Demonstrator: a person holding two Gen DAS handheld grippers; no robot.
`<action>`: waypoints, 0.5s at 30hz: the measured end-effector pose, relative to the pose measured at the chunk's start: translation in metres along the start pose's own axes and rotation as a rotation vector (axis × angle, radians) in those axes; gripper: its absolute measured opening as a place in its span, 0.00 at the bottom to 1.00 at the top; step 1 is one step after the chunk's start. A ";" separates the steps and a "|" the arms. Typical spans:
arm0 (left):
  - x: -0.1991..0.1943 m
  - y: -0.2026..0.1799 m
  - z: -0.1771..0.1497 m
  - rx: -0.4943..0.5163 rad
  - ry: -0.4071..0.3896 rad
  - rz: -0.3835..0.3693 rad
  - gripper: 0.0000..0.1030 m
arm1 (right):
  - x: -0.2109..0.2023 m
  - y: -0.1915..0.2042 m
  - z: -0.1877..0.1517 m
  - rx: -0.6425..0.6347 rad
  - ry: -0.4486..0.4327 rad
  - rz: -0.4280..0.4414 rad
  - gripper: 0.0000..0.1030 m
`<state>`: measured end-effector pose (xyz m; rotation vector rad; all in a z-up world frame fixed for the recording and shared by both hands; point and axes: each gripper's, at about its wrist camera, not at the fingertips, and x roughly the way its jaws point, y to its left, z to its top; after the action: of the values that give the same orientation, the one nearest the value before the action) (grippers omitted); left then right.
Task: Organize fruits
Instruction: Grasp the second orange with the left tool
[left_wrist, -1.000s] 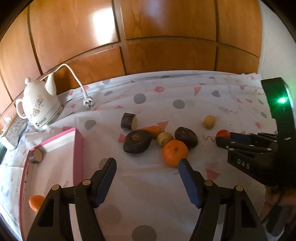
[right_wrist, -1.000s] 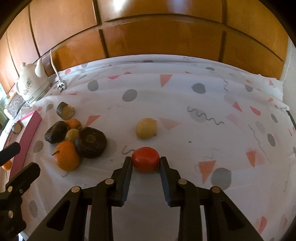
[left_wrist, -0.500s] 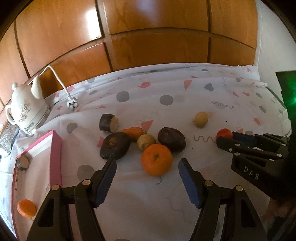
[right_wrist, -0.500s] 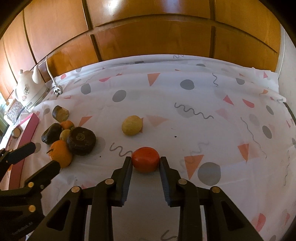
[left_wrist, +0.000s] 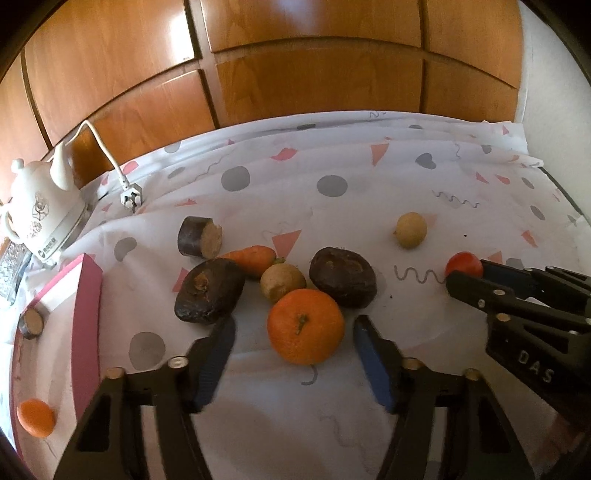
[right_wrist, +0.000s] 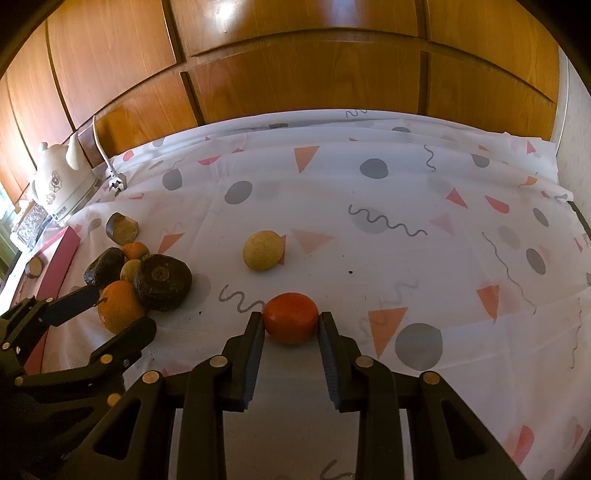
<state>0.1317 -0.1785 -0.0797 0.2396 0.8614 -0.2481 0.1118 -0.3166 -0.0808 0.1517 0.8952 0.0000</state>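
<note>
My left claw (left_wrist: 291, 363) closing round orange (left_wrist: 306, 325) on worktop (left_wrist: 369, 177), pads not yet touching. Round, firm, may roll: take across widest middle. Right claw (right_wrist: 291, 326) clamped on red fruit (right_wrist: 290, 322).

I saw warm, dim light, glare on the wood panels (right_wrist: 295, 14), heavy fisheye bending with black corners, and soft blur on the left tongs (left_wrist: 293, 341).

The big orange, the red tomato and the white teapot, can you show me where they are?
big orange (left_wrist: 306, 326), left wrist view, on its peel beside the stem.
red tomato (right_wrist: 291, 319), right wrist view, on its front face between the gripper pads.
white teapot (left_wrist: 37, 210), left wrist view, on its patterned belly.
</note>
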 end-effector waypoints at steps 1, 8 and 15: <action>0.002 0.000 0.000 -0.003 0.009 -0.008 0.46 | 0.000 0.000 0.000 0.000 0.000 0.000 0.29; -0.004 0.010 -0.006 -0.053 0.003 -0.094 0.37 | 0.000 0.000 0.000 0.002 -0.001 -0.004 0.29; -0.028 0.032 -0.029 -0.121 0.007 -0.148 0.37 | -0.001 0.003 -0.002 0.002 0.004 -0.015 0.29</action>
<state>0.1038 -0.1360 -0.0731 0.0635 0.8987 -0.3317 0.1094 -0.3134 -0.0805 0.1470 0.8999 -0.0147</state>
